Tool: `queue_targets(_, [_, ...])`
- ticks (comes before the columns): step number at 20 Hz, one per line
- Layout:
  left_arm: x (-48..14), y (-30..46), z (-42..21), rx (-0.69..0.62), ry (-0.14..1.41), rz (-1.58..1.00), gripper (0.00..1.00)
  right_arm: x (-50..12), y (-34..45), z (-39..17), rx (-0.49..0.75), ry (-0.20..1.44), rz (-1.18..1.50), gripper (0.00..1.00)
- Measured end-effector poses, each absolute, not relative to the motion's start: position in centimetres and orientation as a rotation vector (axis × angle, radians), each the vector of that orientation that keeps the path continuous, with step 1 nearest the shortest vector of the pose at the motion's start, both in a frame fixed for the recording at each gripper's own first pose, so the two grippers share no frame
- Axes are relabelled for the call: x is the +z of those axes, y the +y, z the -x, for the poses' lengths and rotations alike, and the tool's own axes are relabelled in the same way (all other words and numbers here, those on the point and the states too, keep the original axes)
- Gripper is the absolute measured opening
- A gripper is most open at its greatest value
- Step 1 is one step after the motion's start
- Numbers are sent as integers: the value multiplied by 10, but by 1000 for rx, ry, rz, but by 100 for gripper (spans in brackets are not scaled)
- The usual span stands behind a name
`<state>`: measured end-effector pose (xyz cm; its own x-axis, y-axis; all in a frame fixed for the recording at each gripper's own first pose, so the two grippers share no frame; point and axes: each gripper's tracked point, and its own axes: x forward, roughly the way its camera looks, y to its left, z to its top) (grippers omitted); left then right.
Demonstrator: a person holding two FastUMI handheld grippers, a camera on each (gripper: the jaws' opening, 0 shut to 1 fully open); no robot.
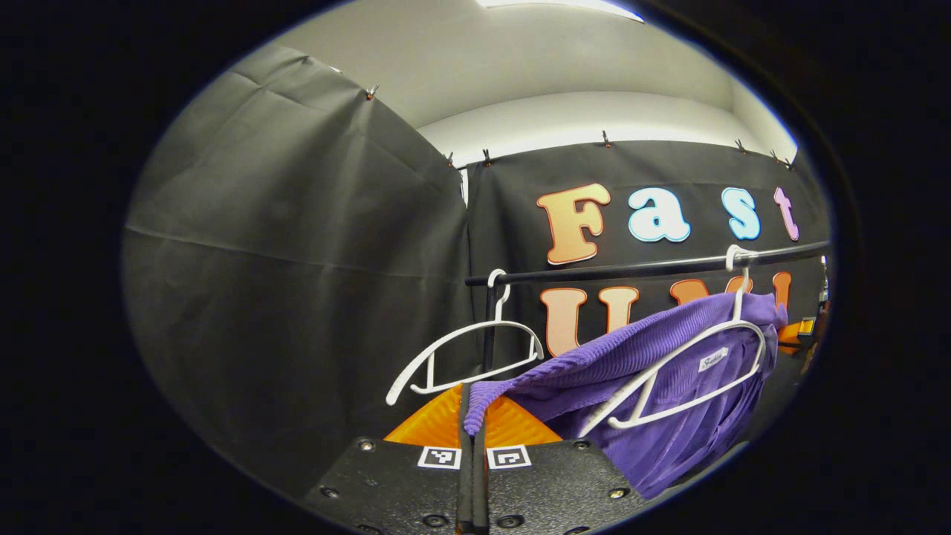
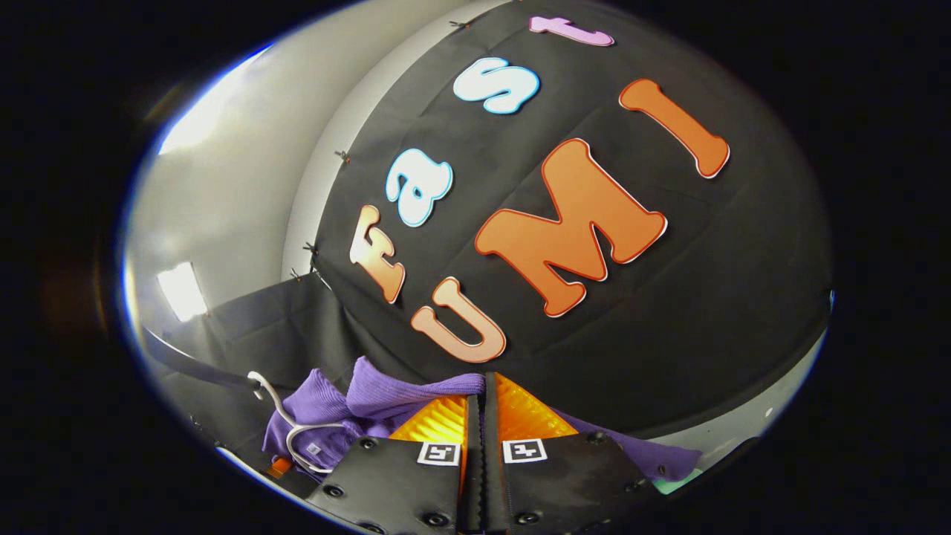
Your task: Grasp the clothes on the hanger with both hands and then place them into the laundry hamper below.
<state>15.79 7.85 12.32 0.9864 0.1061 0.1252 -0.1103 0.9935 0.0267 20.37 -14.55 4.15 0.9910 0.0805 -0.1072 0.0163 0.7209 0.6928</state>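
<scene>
Both grippers, left (image 1: 473, 431) and right (image 2: 475, 423), have jaws pinched on the purple knit sweater (image 1: 654, 371), half off its white plastic hanger (image 1: 691, 371). Next I'd guess: pull free, lower to hamper.

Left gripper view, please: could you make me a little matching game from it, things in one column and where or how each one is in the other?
Things:
1. purple sweater
2. empty white hanger
3. black rail
4. left gripper

States:
A. holds both hanger hooks
B. shut on a purple edge
C. hangs bare, left of the garment
D. draped over a hanger

Pairs: 1-D, 2-C, 3-A, 4-B
</scene>
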Motion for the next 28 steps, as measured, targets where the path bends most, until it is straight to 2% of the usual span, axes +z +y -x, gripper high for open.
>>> queue_targets(4, [78,75,-173,83,-28,-7,0,20,-161,-215,-29,137,-761,8])
queue_targets(10, [10,79,-168,18,93,122,0,-29,-167,-188,-47,199,-735,8])
queue_targets(14, [1,75,-143,-39,85,186,0,-48,-169,-153,-43,207,-710,7])
queue_targets(21, [-2,70,-104,-15,52,78,0,-70,-153,-108,-50,244,-680,8])
queue_targets(28, [-8,-5,-76,-134,42,0,0,-84,-114,-80,11,269,-599,7])
